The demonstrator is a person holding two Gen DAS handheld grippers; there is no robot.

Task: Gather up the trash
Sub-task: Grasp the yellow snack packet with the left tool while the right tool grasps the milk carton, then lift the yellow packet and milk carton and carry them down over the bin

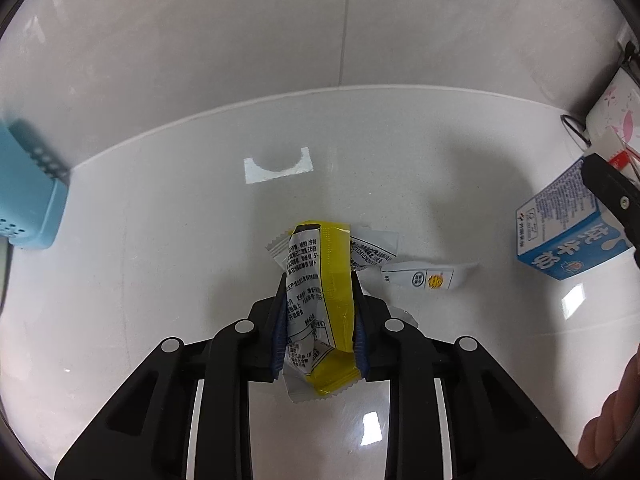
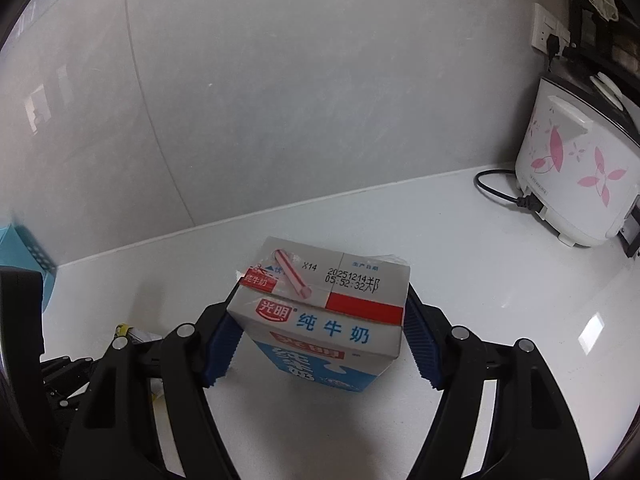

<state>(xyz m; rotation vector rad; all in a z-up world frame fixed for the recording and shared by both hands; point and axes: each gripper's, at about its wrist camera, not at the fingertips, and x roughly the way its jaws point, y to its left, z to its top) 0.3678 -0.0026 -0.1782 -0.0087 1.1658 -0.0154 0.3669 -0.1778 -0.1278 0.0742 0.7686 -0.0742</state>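
My left gripper [image 1: 319,312] is shut on a yellow and white snack wrapper [image 1: 320,300], held just above the white counter. A white torn wrapper [image 1: 424,278] lies on the counter just right of it. My right gripper [image 2: 320,320] is shut on a blue and white milk carton [image 2: 320,320] with a pink straw on its top; the blue pads press its two sides. The carton also shows at the right edge of the left wrist view [image 1: 560,232], with a black finger of the right gripper over it.
A light blue perforated basket [image 1: 28,192] stands at the far left against the wall. A white rice cooker with pink flowers [image 2: 576,176] and its black cord [image 2: 500,192] stand at the back right. A white tape mark [image 1: 278,166] is on the counter.
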